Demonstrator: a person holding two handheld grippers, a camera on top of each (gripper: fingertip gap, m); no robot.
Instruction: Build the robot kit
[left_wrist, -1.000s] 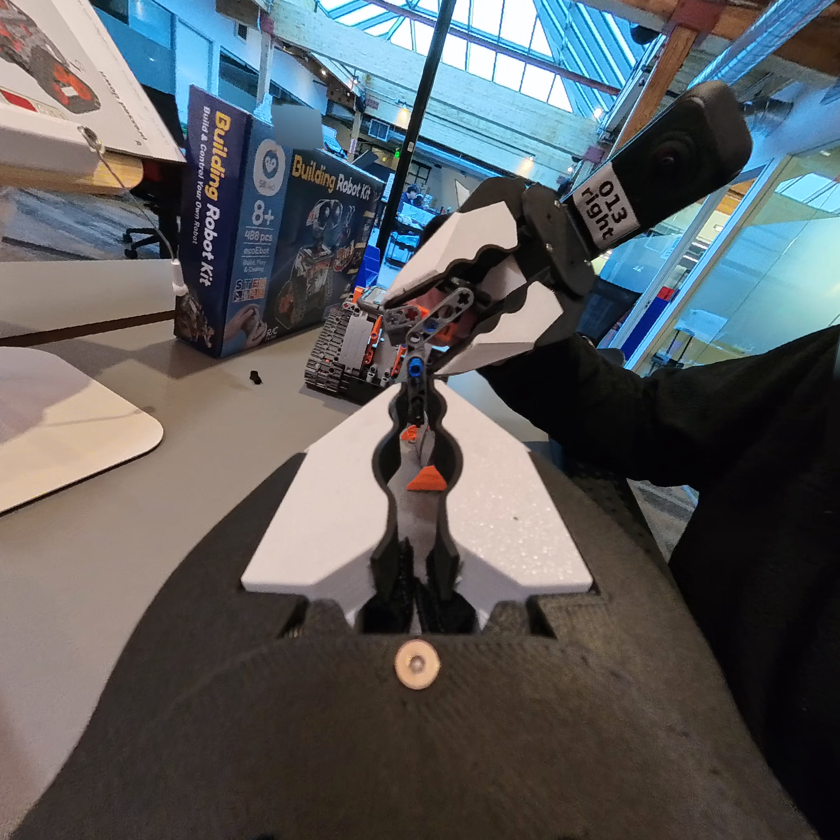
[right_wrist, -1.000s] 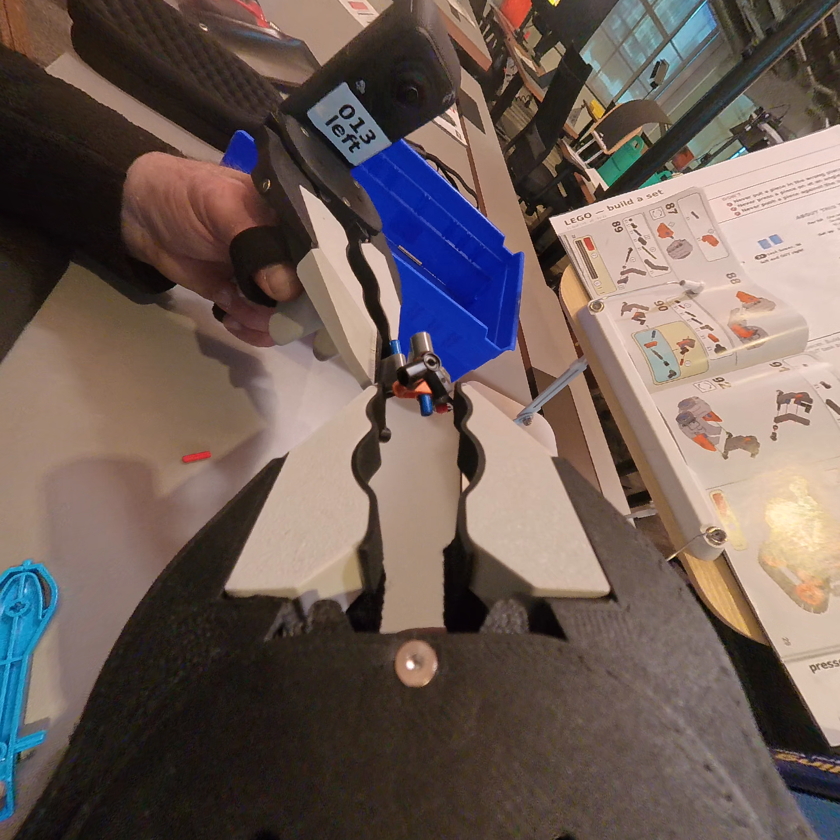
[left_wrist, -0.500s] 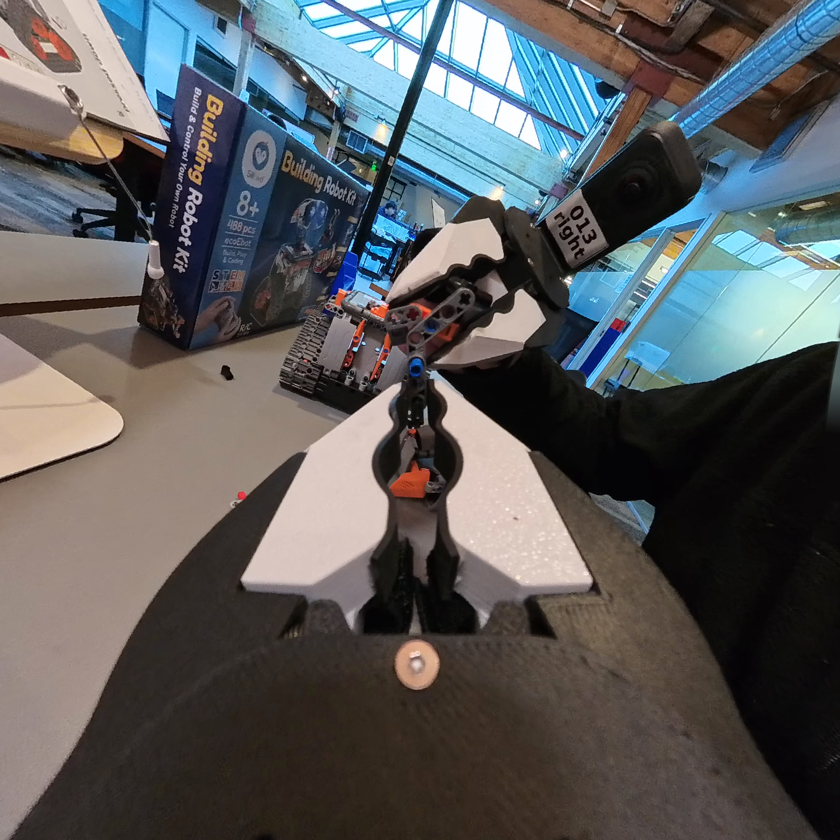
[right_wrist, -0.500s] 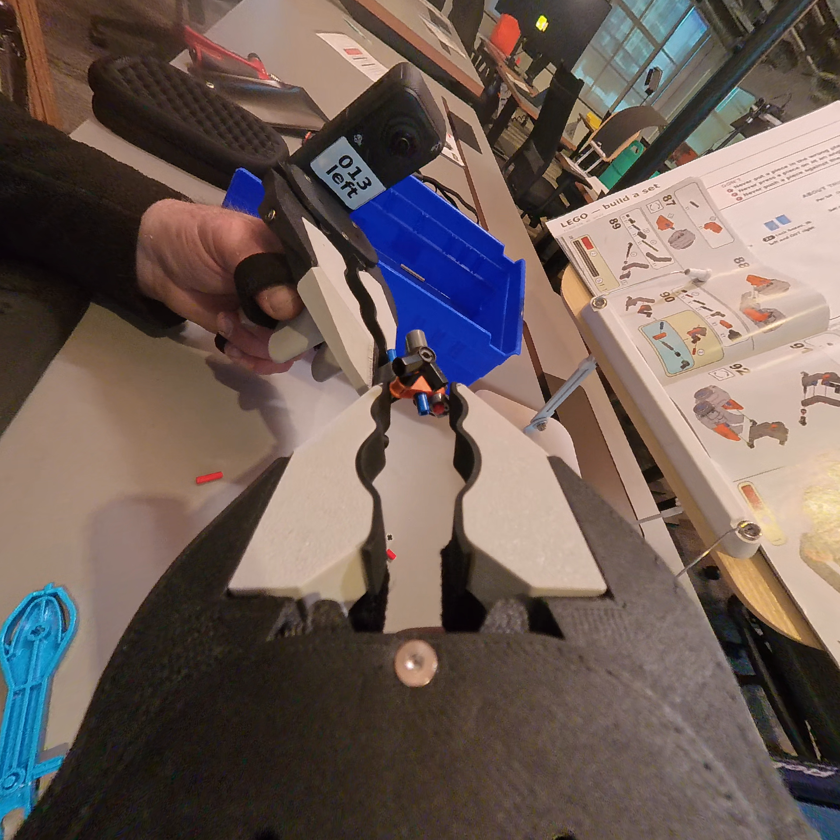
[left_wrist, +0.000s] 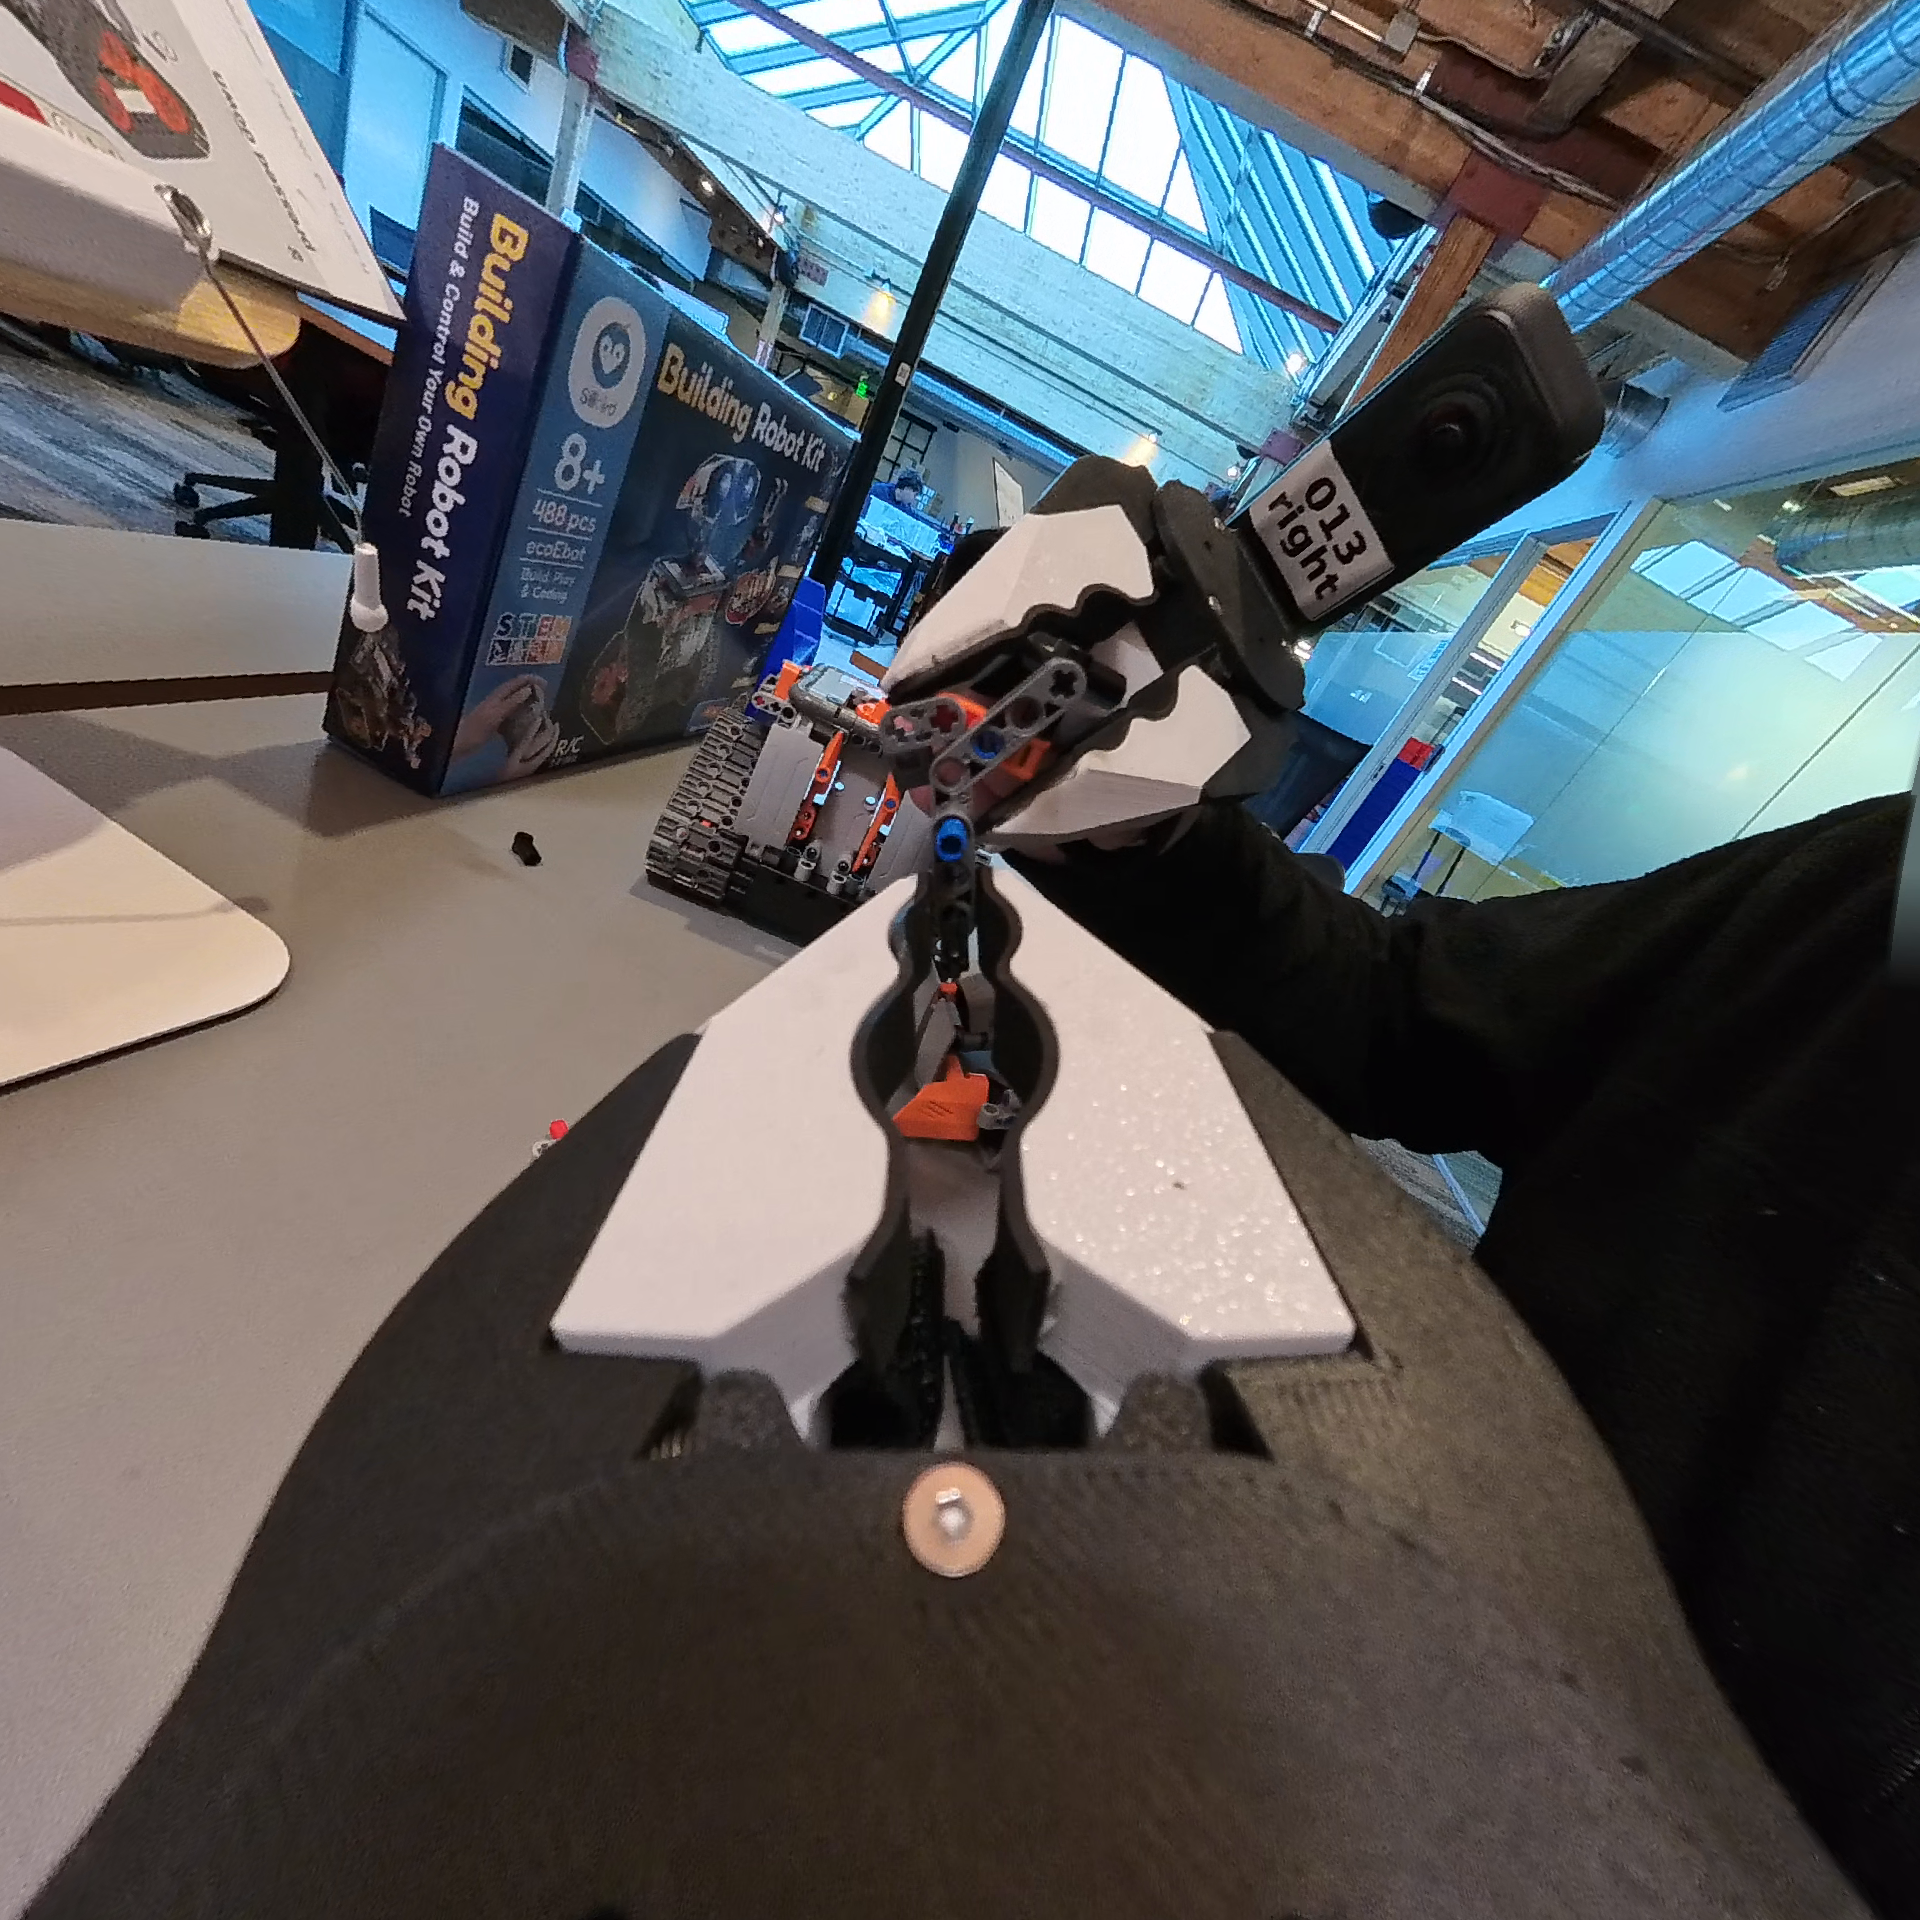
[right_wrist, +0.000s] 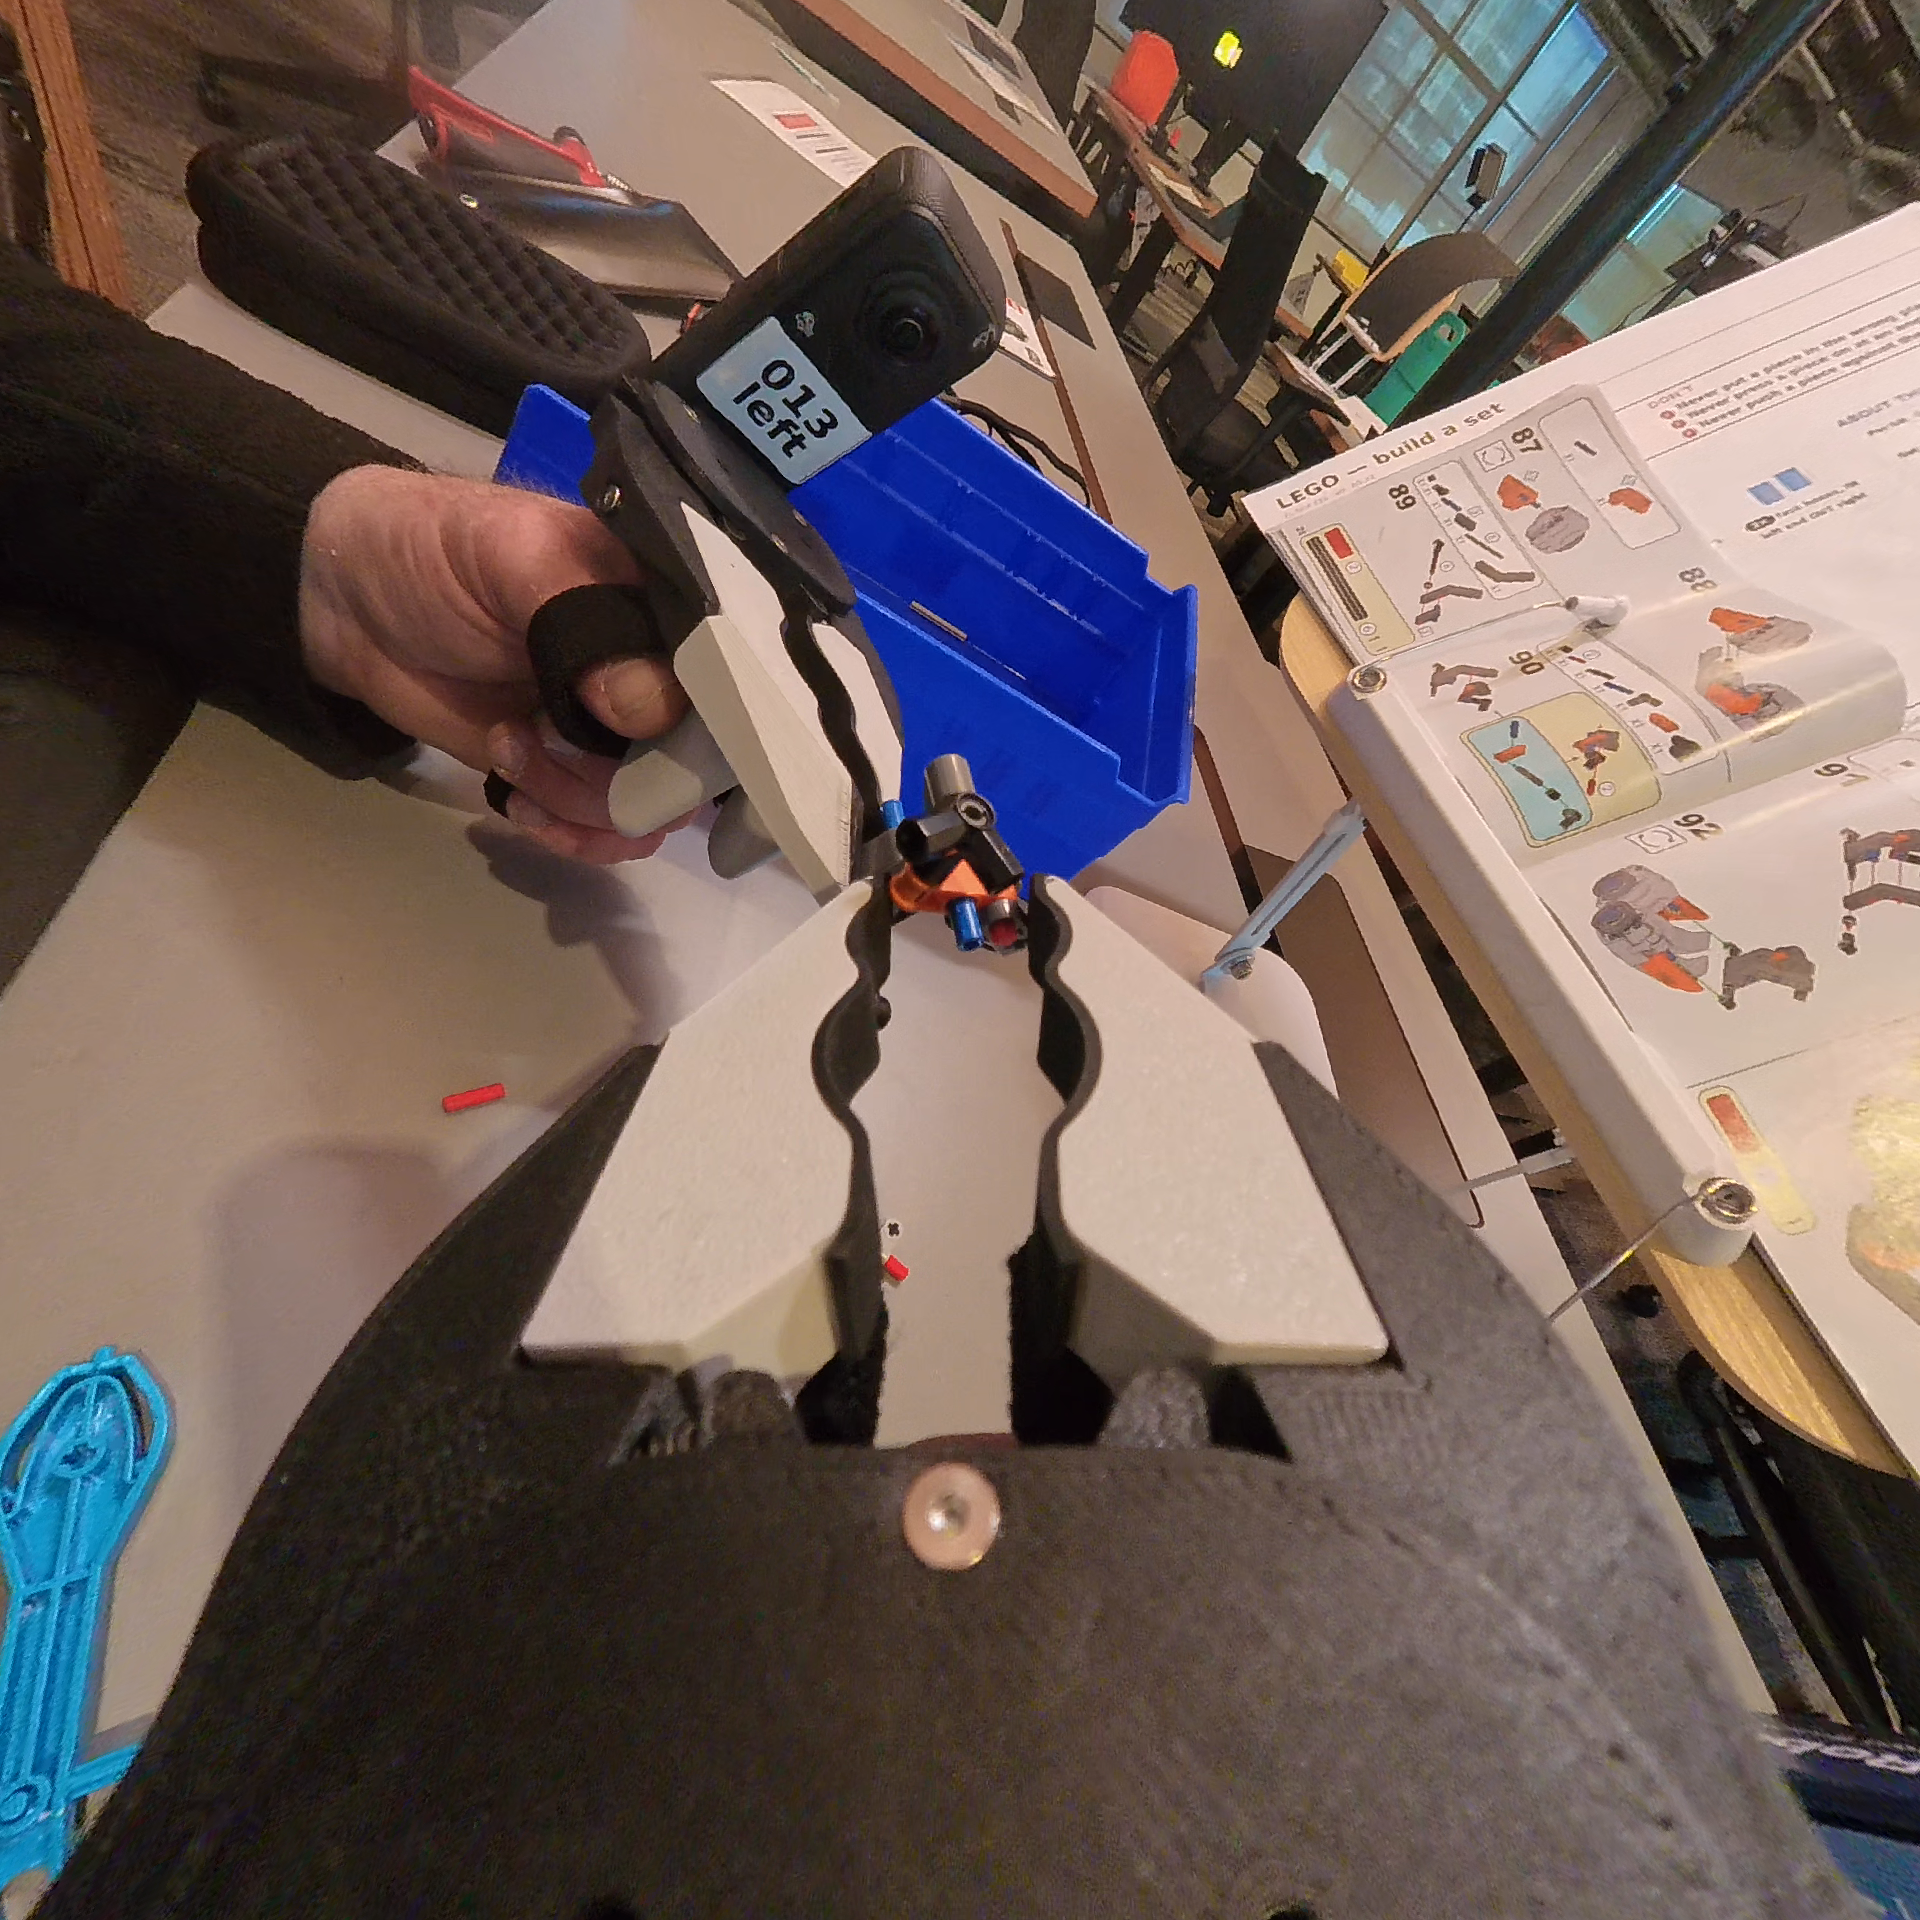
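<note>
A small brick assembly is held in the air between both grippers. In the left wrist view it shows as a grey holed beam (left_wrist: 987, 717) with orange parts and a blue pin (left_wrist: 951, 836). My left gripper (left_wrist: 951, 894) is shut on its thin lower end, and an orange piece (left_wrist: 940, 1107) sits between the jaws. My right gripper (right_wrist: 951, 909) is shut on the black, orange and blue cluster (right_wrist: 956, 862) at its fingertips. Each gripper also shows in the other's view: the right gripper (left_wrist: 977, 727) and the left gripper (right_wrist: 868, 842), which is held by a hand.
A tracked robot model (left_wrist: 790, 800), a blue kit box (left_wrist: 582, 499), a small black piece (left_wrist: 528, 848) and a white board (left_wrist: 104, 935) are on the grey table. A blue bin (right_wrist: 997, 644), an open instruction booklet (right_wrist: 1662, 779), a red pin (right_wrist: 473, 1097) and a cyan tool (right_wrist: 62, 1507) lie nearby. The tips of both grippers are at nearly the same place. Left tips and right tips are each some 15 centimetres from the red pin (right_wrist: 473, 1097).
Both grippers stay clamped on the assembly. Together they tilted and shifted slightly in the first half second, then held nearly still.
</note>
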